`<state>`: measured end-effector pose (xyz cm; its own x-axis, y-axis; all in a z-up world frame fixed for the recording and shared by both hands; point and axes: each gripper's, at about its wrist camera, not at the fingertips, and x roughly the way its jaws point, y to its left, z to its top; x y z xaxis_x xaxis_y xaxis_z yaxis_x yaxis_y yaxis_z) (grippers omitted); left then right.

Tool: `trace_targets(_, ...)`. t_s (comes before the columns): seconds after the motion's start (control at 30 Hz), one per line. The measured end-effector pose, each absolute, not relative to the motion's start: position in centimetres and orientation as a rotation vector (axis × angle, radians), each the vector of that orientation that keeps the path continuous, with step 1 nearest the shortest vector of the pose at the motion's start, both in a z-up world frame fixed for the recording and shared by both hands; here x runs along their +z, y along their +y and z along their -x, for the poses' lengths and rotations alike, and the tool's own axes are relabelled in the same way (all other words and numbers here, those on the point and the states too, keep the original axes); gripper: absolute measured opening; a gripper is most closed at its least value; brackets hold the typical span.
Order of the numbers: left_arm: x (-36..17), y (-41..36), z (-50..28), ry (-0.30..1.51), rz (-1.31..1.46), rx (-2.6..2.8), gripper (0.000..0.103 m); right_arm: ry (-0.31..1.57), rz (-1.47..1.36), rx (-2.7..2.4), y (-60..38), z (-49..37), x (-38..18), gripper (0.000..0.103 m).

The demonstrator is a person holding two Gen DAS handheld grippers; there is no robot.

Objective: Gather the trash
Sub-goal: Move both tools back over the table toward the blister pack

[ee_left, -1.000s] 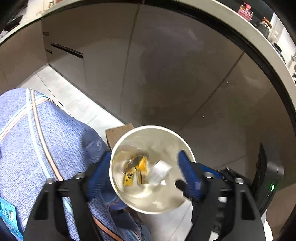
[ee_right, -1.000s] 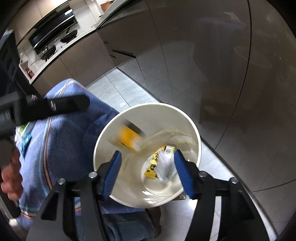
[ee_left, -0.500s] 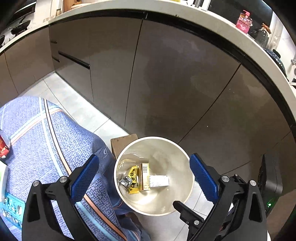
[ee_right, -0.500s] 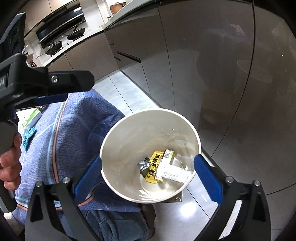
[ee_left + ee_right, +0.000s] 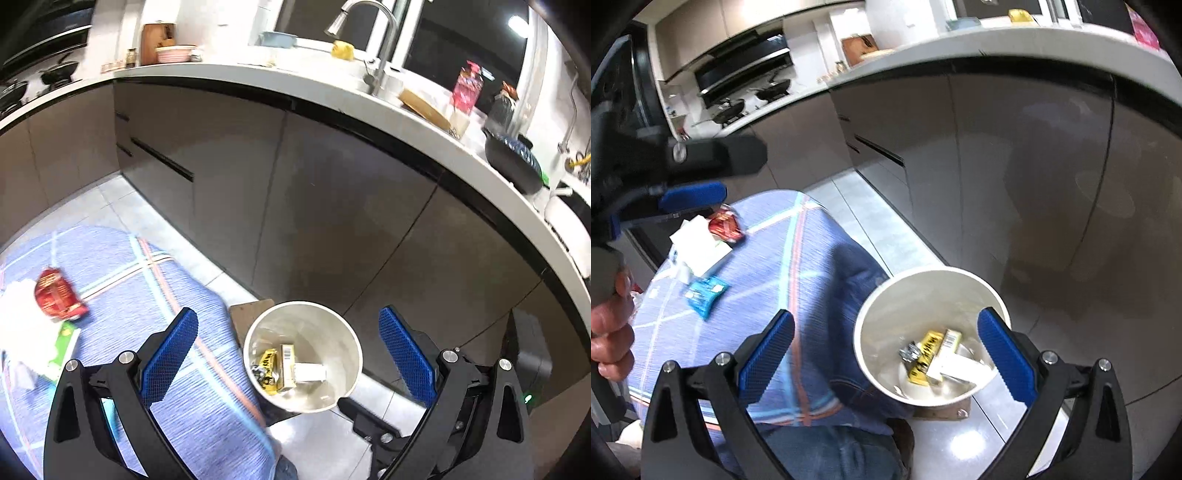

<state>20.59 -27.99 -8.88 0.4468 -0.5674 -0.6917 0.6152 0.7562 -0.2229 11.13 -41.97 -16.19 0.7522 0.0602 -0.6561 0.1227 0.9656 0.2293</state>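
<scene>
A white trash bin (image 5: 347, 354) (image 5: 886, 314) stands on the floor beside the table. It holds a yellow wrapper (image 5: 267, 363) (image 5: 925, 352), a small box (image 5: 287, 363) and a white scrap (image 5: 310, 372). My left gripper (image 5: 288, 354) is open and empty, high above the bin. My right gripper (image 5: 886, 354) is open and empty, also above the bin. On the blue plaid tablecloth (image 5: 129, 295) (image 5: 783, 266) lie a red packet (image 5: 55, 299) (image 5: 724, 226), white paper (image 5: 698, 245) and a blue packet (image 5: 703, 291).
Grey cabinets (image 5: 295, 206) and a white counter (image 5: 369, 99) with a faucet (image 5: 373, 22) run behind the bin. A cardboard piece (image 5: 247, 314) lies under the bin. A black device (image 5: 528, 362) stands at the right. The left gripper's body (image 5: 701, 155) shows in the right wrist view.
Both grippers opened wide and rose up and back from the bin. The dropped trash settled at the bin's bottom. The table with its remaining items came into view.
</scene>
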Motion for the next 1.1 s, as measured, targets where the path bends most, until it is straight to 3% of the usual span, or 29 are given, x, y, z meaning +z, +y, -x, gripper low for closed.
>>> trace_targets(0.4, -6.9, -14.7, -21.1, 0.830, 0.089, -0.569, 0.095, 0.688, -0.188, 0.152, -33.6, -12.5, -11.8, 0.100)
trace_targets(1.1, -11.1, 2.2, -22.1, 0.866, 0.186, -0.323, 0.094, 0.833, -0.122, 0.393, -20.6, -17.7, -13.4, 0.100)
